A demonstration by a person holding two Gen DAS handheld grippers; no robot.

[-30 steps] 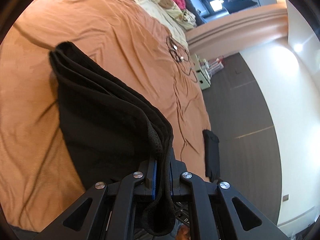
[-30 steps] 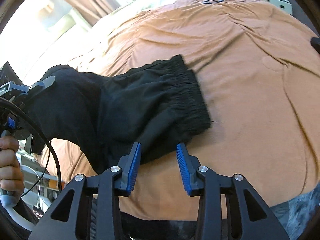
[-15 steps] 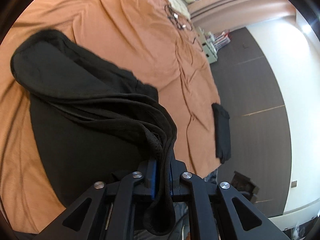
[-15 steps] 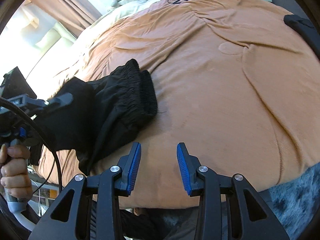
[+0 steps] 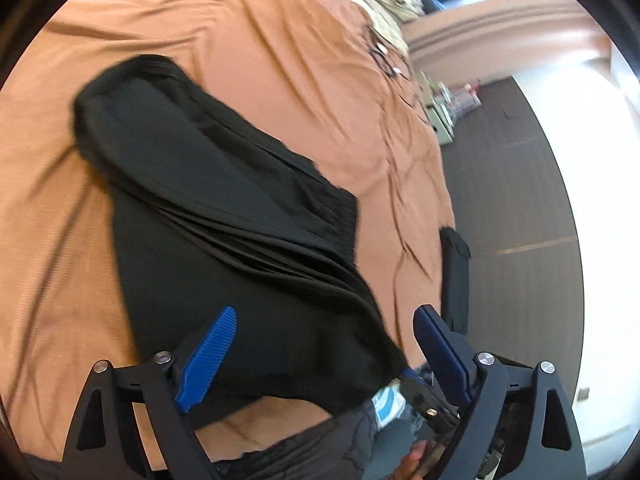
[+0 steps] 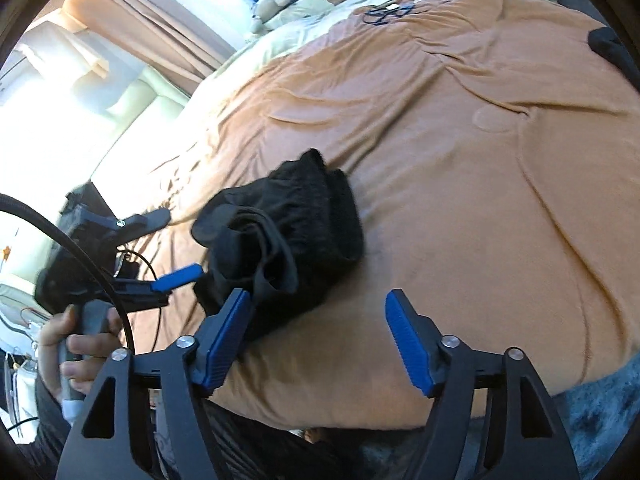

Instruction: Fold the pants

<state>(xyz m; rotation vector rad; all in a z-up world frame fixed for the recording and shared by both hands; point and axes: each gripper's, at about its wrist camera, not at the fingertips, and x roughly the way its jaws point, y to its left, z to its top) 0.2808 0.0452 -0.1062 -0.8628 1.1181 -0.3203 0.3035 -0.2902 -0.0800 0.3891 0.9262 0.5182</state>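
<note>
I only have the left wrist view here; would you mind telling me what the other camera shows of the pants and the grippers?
Observer: From the right wrist view, the black pants lie bunched in a folded heap on the orange bedspread, with the gathered waistband on the far side.
Operator: Thank you. Is the right gripper holding anything?
Observer: No. The right gripper is opening, with nothing between its blue pads; the heap lies just beyond its left pad.
Operator: And how does my left gripper look from there?
Observer: The left gripper is spreading, fingers apart beside the heap, gripped at its handle by a hand.
</note>
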